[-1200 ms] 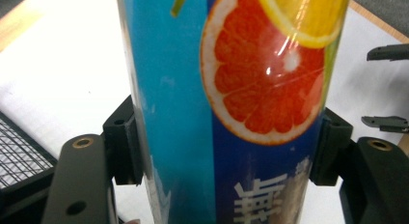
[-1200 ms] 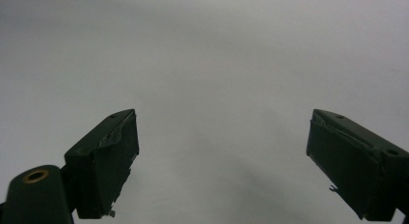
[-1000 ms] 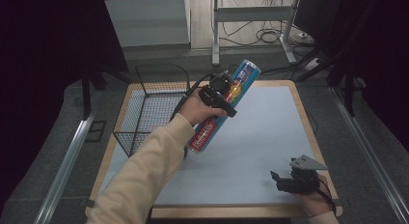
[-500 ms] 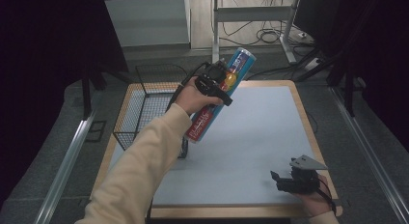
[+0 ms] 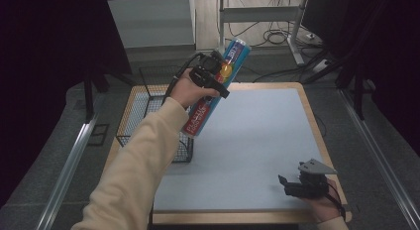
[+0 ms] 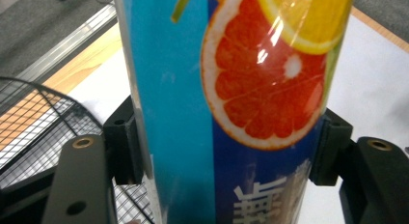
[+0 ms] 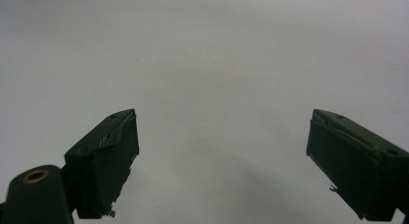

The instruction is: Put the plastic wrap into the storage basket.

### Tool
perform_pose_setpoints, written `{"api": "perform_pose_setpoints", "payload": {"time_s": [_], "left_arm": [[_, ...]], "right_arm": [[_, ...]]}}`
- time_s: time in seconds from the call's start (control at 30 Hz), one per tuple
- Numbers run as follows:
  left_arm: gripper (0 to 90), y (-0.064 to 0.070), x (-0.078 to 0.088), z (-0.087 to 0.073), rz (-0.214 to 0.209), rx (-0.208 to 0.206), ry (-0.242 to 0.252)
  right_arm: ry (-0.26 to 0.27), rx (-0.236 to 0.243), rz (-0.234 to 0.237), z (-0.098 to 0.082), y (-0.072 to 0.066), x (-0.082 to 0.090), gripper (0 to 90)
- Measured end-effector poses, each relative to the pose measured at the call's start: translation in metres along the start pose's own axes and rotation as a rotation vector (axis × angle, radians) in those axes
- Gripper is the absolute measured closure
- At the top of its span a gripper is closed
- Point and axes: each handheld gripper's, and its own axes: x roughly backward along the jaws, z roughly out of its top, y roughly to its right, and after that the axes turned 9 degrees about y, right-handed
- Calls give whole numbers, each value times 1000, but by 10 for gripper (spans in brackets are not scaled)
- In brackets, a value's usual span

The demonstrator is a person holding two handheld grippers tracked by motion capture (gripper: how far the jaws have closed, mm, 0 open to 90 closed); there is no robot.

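tube (image 5: 216, 87) clamped in left gripper (image 5: 214, 76), tilted.

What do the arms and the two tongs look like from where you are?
Left arm wears a long cream sleeve. Left tongs are black, with a black cable looping off the back; square black pads on flat arms with brass-ringed holes. Right tongs are black too, topped by a grey three-cornered plate, with worn, chipped pads.

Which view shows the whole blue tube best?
The high view: the blue tube shows end to end, tilted in the left claw. The left claw view gives a close-up of its orange-slice print; the right claw view faces the mat.
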Motion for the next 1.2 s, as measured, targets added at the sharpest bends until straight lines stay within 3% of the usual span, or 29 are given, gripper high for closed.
{"api": "perform_pose_setpoints", "payload": {"time_s": [0.23, 0.57, 1.2], "left_arm": [[318, -10, 10, -7, 24, 13, 7], [318, -35, 20, -21, 75, 45, 4], [318, -72, 8, -52, 136, 103, -57]], "right_arm": [[2, 5, -3, 0, -1, 0, 115], [8, 1, -1, 1, -1, 0, 115], [2, 6, -2, 0, -3, -1, 115]]}}
